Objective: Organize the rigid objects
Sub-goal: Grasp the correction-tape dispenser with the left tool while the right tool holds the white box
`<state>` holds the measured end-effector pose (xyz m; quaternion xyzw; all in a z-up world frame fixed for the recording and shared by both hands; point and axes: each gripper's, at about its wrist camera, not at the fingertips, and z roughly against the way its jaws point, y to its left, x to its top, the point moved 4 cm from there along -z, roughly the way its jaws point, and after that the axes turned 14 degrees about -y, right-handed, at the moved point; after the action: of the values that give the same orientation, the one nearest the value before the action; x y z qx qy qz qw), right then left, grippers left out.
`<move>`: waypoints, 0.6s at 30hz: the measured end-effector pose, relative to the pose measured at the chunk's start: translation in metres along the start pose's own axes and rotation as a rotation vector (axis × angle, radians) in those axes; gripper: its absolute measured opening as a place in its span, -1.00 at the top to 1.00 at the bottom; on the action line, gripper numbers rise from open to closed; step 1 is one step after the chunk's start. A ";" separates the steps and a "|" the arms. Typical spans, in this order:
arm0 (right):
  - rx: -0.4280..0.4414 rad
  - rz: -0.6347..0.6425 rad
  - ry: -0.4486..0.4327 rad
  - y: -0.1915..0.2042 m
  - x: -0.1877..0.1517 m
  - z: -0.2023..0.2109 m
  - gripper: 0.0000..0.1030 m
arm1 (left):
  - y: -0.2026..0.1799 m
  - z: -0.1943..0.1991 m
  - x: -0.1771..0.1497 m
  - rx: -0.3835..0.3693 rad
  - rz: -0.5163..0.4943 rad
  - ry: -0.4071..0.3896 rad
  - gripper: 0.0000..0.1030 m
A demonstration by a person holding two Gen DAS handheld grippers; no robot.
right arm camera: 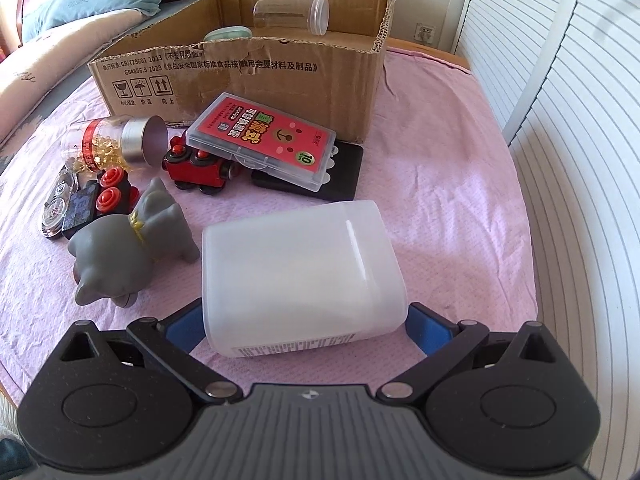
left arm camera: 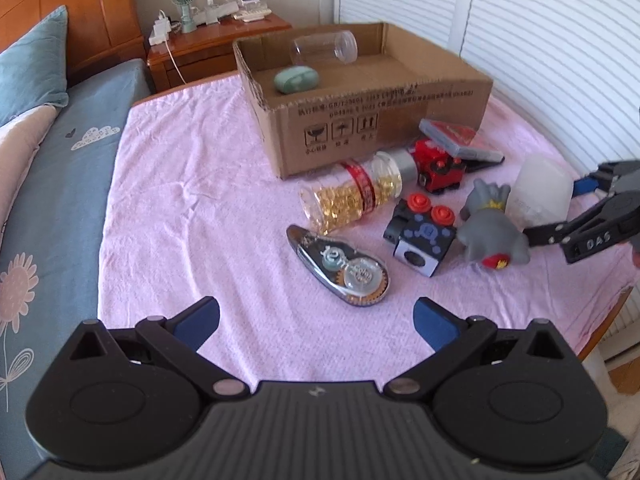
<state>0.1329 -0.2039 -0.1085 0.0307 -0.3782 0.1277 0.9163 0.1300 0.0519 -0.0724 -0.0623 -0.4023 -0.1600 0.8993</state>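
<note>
Two items in cardboard box [right arm camera: 240, 80]; eight outside.

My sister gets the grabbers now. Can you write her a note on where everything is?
Left gripper: open, holding nothing, hovering over the pink cloth.
Right gripper: open, fingers either side of the white plastic container; not clamped yet.
Done: clear jar and green case are in the cardboard box.
Left outside the box: white container, grey toy animal, red toy train, red card case, bead jar, tape dispenser, black block toy.
</note>
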 end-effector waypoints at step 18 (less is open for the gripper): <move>-0.011 -0.011 -0.013 0.001 -0.002 0.001 -1.00 | 0.009 -0.061 0.002 -0.156 -0.094 -0.019 -1.00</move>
<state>0.1304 -0.2037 -0.1093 0.0286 -0.3849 0.1205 0.9146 0.1774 0.0448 -0.1115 -0.1145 -0.3996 -0.2323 0.8793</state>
